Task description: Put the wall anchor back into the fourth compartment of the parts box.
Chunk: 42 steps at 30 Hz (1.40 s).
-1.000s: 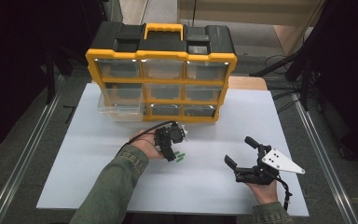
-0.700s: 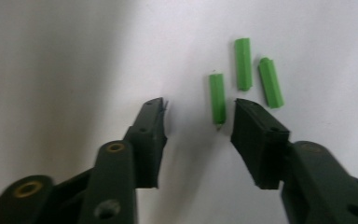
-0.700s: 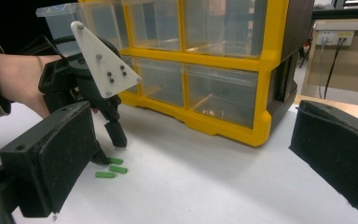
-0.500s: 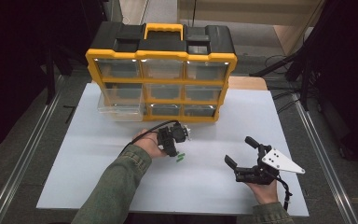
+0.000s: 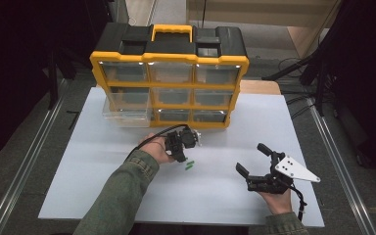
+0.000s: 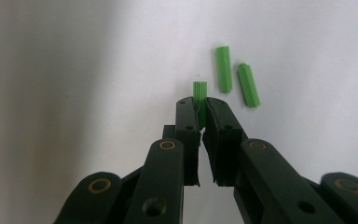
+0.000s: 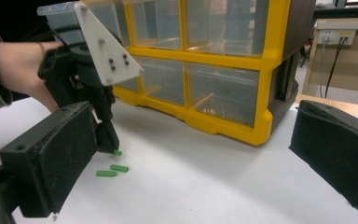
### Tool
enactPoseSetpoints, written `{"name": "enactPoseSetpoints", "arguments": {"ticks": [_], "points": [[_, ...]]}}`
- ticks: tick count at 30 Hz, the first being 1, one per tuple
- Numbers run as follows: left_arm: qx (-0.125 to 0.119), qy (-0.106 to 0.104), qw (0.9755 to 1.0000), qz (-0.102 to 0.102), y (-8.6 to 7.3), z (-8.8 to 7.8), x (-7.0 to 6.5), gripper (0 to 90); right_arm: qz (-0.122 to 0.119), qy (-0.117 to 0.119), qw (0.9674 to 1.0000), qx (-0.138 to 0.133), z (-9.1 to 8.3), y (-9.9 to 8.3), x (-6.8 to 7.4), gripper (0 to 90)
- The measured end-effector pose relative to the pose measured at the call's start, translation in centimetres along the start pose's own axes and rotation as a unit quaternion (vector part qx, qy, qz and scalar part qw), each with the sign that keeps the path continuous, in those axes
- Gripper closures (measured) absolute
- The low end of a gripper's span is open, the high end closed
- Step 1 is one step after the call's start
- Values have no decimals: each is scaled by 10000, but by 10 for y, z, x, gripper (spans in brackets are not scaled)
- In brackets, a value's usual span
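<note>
Closing since the earlier frame, the left hand-held gripper [image 6: 200, 116] now pinches a ribbed green plastic wall plug [image 6: 199, 95] mid-worktop [image 5: 103, 171], two more plugs [image 6: 235, 77] beside it; the right hand-held gripper [image 5: 254, 164] gapes wide near the front edge.

Seeing a yellow organiser [image 5: 169, 60] standing upright at the far side of a white tabletop [image 5: 274, 127], with a black top and a yellow handle [image 5: 172, 30]. Counting three rows of three clear drawers in it – the bottom-left drawer [image 5: 127, 116] sticking out toward the near side. Noticing a wooden surface [image 5: 259, 87] just behind the organiser's right end. Finding a metal rail [image 5: 29, 156] running along the left of the tabletop, and dark cables [image 5: 293, 63] lying on the floor at the far right. Spotting a wall socket [image 7: 333, 36] with plugs beyond the organiser.
</note>
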<state>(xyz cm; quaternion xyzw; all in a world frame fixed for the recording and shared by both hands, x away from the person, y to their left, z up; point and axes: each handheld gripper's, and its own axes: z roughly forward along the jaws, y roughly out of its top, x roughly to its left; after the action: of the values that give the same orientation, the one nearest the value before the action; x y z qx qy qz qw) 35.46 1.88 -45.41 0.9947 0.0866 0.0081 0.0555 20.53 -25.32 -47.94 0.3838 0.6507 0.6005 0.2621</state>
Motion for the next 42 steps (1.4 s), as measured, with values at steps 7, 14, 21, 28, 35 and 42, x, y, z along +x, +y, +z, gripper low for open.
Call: {"name": "enactPoseSetpoints", "arguments": {"ticks": [7, 14, 21, 28, 35, 42], "points": [[-27, 104, 9998, 142, -2, -29, -7, 839, 25, -37, 10000, -17, -2, -1, 0, 6], [-16, 188, 9997, 169, -8, -64, -11, 839, 44, -31, 10000, -22, -1, -1, -1, 5], [-84, 357, 9993, 43, -15, -100, -5, 837, 60, -16, 10000, 1, -1, -2, 0, 5], [-66, 522, 9986, 51, -24, -131, 0, 837, 19, -54, 10000, 1, -1, -1, -3, 5], [-23, 571, 9983, 129, -29, -153, 5, 836, -60, 42, 9999, 147, -2, -3, 1, 0], [-59, 700, 9975, 84, -39, -176, 19, 836, -39, 53, 9998, 179, -3, -5, 1, 0]]}}
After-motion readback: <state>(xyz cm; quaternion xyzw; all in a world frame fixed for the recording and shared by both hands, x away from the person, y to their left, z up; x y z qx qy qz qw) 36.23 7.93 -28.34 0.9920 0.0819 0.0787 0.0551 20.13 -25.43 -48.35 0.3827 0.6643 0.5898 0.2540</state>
